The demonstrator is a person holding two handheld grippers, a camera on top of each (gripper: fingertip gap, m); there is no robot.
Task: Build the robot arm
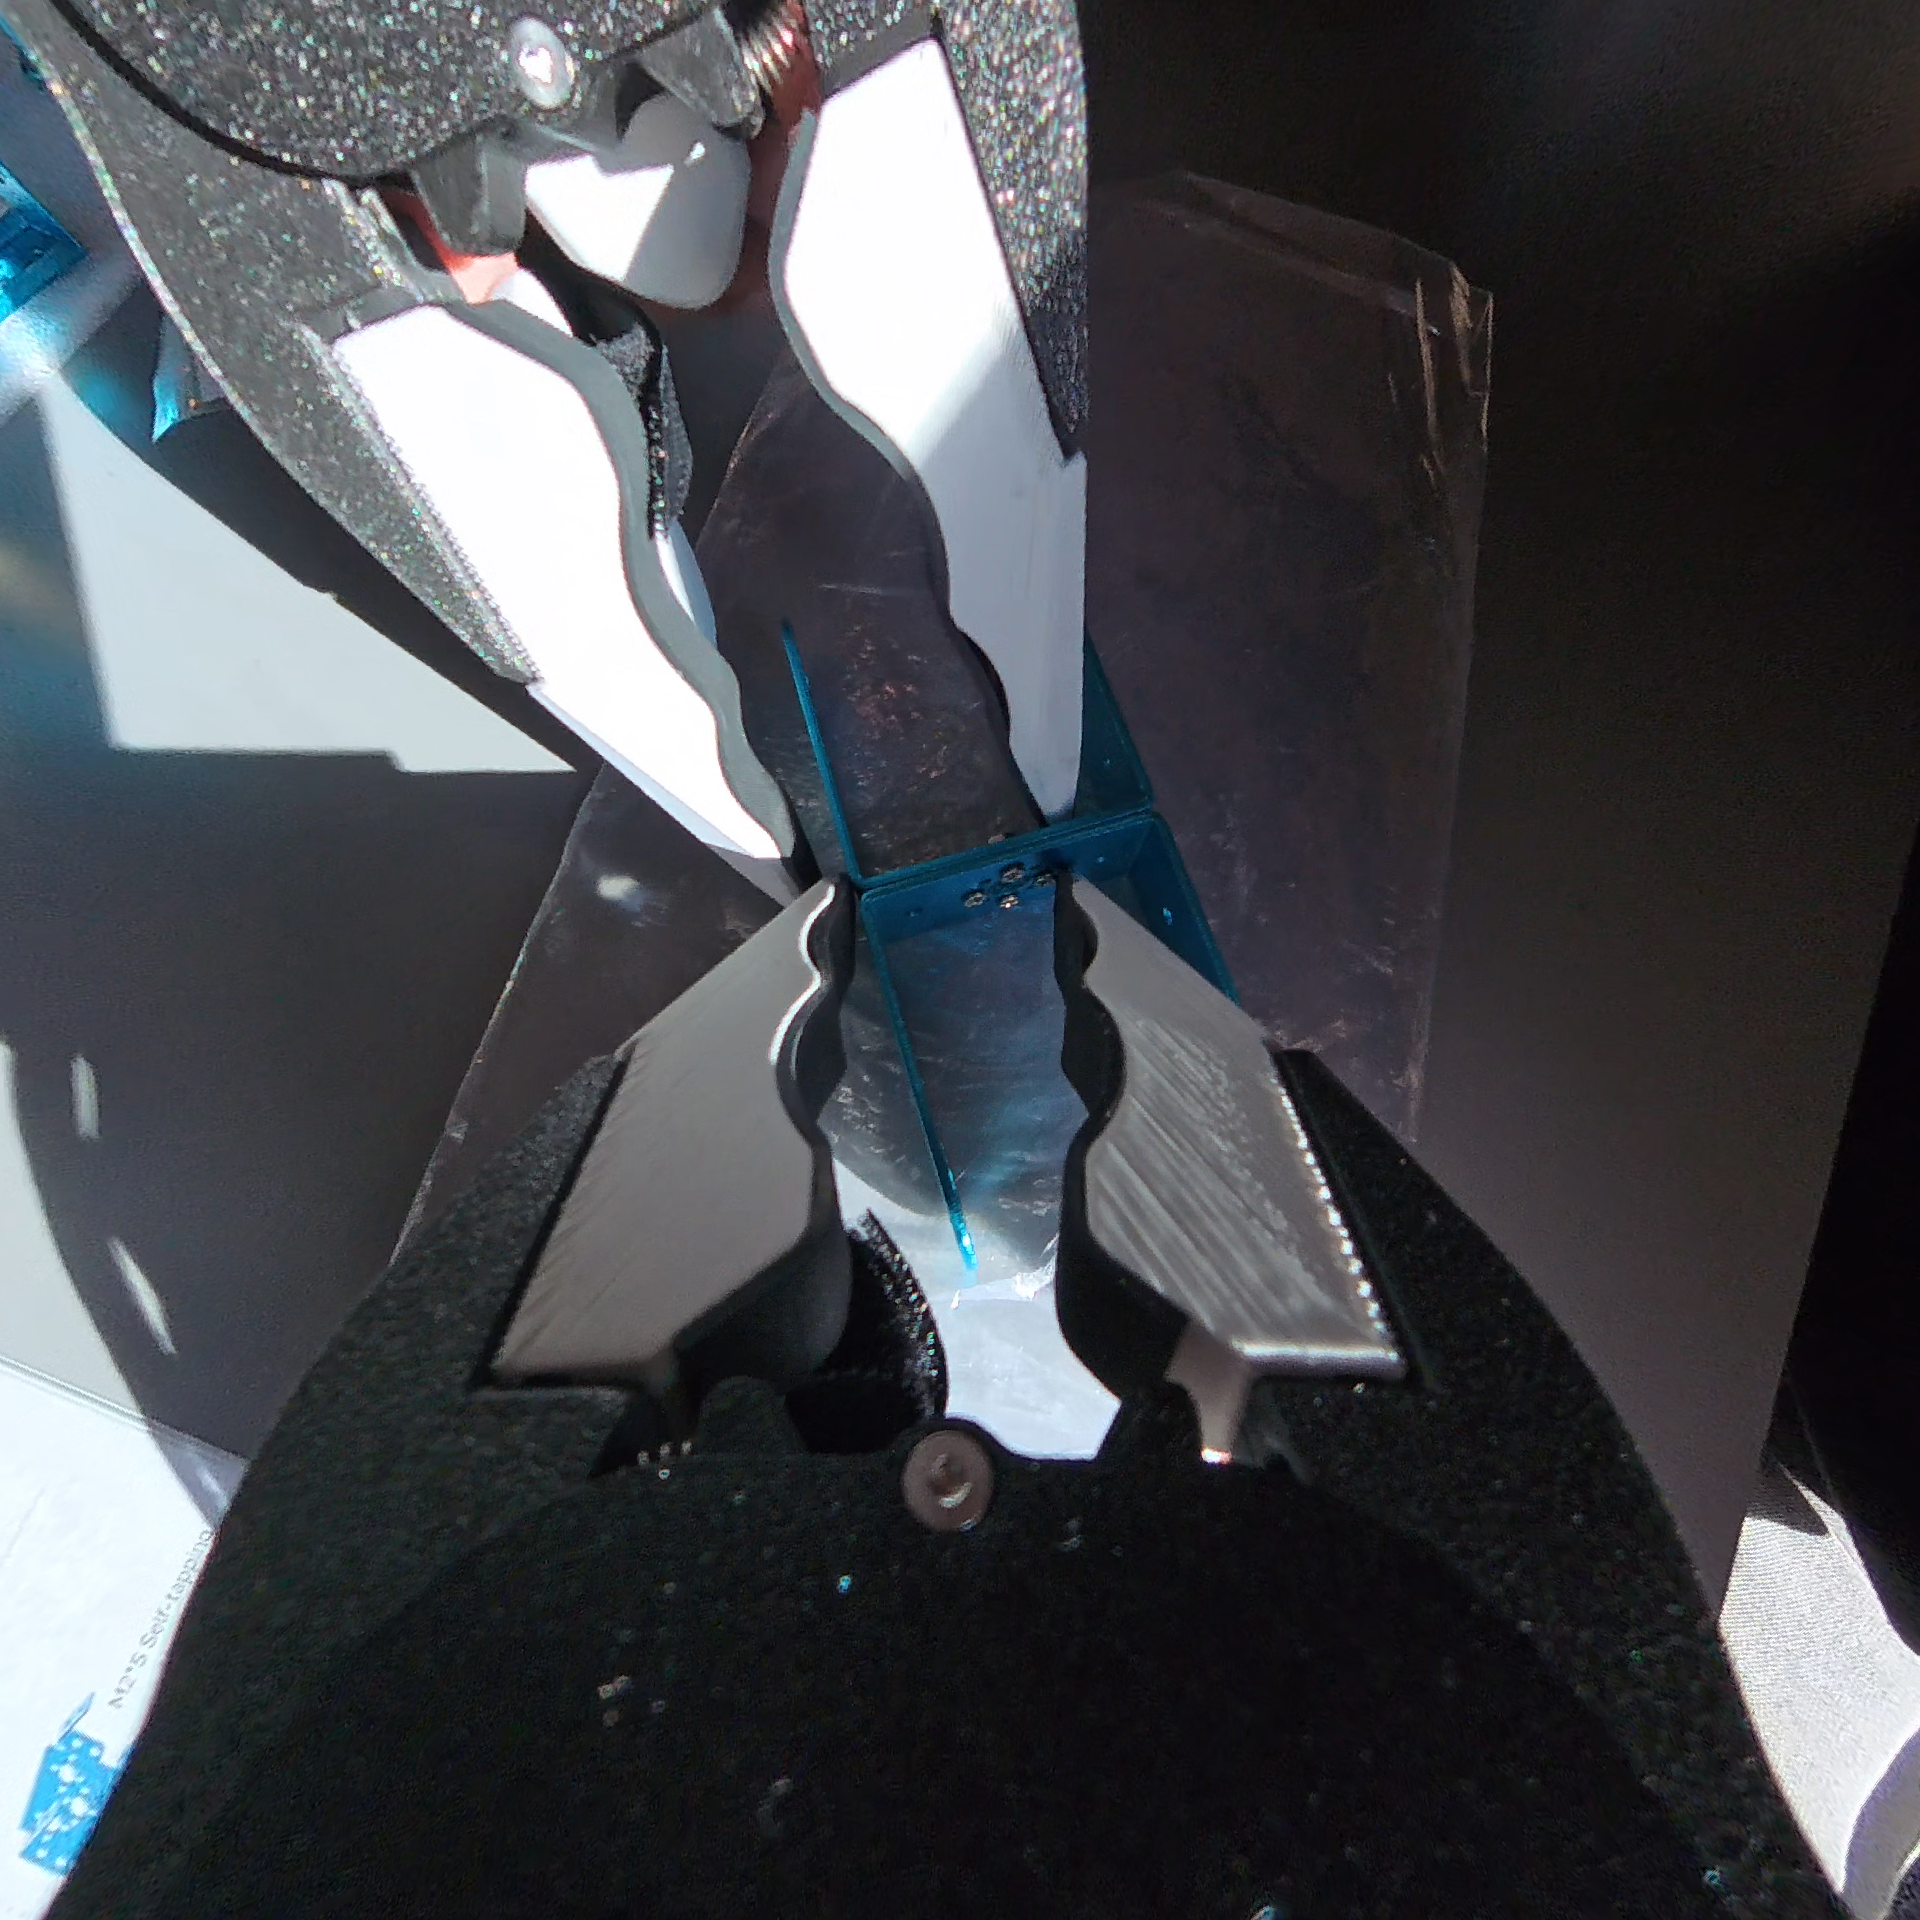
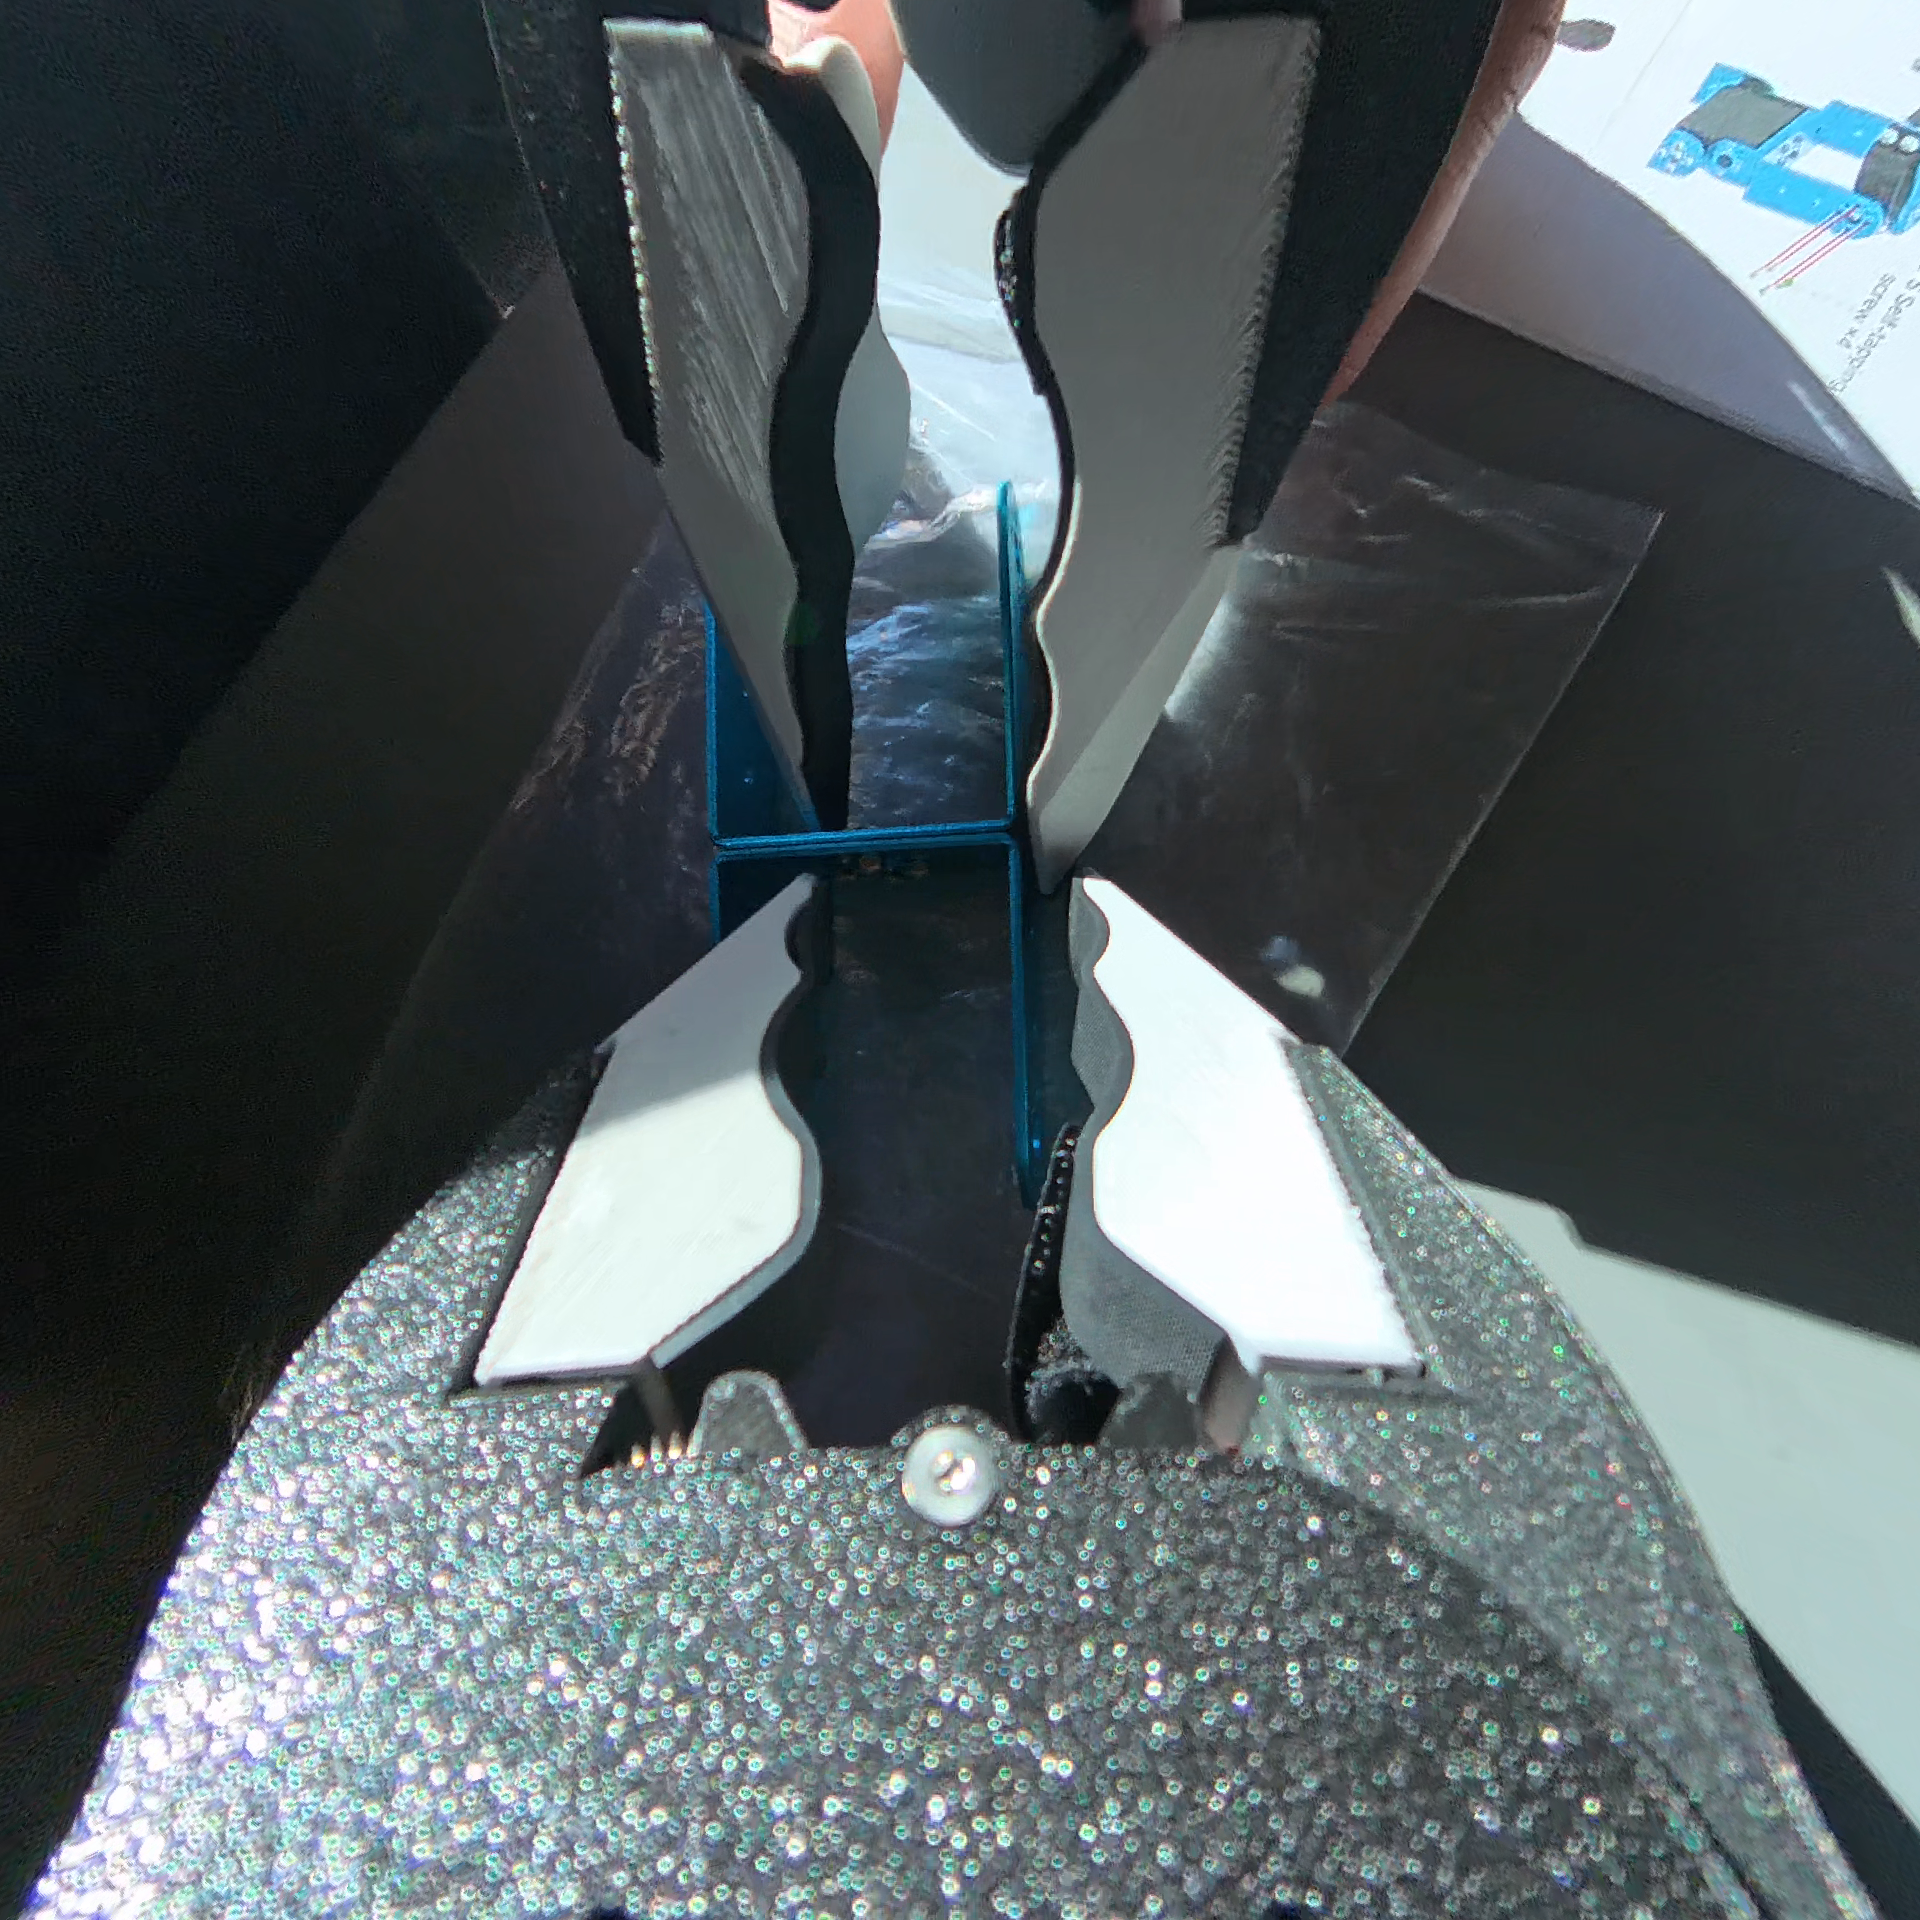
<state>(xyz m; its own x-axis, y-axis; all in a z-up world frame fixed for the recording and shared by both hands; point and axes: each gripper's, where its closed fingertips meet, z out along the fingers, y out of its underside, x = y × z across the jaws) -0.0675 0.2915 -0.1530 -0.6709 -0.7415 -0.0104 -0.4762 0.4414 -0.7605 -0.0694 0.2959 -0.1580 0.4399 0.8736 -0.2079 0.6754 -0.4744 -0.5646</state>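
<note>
While the left claw (image 1: pixel 951 914) with its black textured body pinches one blue U-shaped metal bracket (image 1: pixel 956 1039), the right claw (image 2: pixel 940 914) with its glittery silver body pinches a second blue bracket (image 2: pixel 1023 1029), the two brackets back to back over a clear plastic bag (image 2: pixel 1455 603) on the dark counter (image 2: pixel 312 831).

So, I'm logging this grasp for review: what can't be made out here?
- Left wrist view: the blue bracket where the right gripper covers it.
- Right wrist view: the bracket's left wall, behind the left gripper.
- Right wrist view: the printed sheet, cut by the edge.
</note>
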